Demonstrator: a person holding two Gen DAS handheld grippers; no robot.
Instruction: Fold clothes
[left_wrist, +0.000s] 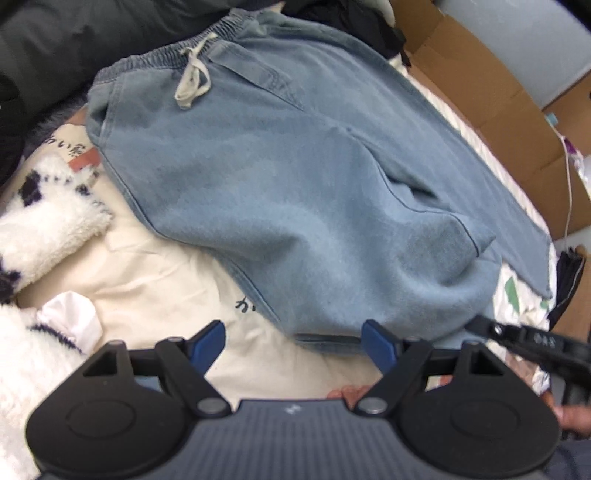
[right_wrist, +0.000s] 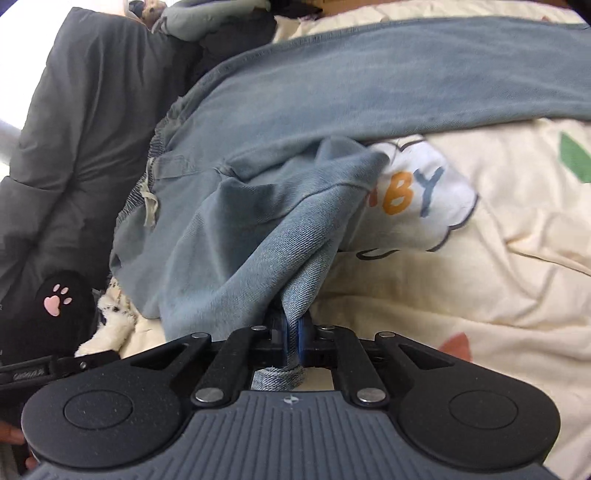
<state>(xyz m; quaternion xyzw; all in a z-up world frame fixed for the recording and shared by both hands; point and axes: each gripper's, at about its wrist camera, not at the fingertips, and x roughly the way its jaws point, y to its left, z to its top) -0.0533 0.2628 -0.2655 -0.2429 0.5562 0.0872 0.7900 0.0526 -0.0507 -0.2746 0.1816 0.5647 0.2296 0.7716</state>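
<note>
Well, the cream printed bedspread (right_wrist: 480, 258) covers the bed, and the light blue denim trousers (left_wrist: 280, 177) lie spread across it, waistband and pale drawstring (left_wrist: 192, 77) toward the dark grey quilt (right_wrist: 74, 129). At the near edge, the right gripper (right_wrist: 291, 343) has its jaws clenched on a bunched fold of the trousers. Beside it, the left gripper (left_wrist: 295, 341) hovers with jaws spread wide, holding nothing, just above the hem.

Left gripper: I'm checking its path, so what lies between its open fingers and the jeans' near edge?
Only bare cream bedsheet separates the left gripper from the jeans, in the left wrist view.
</note>
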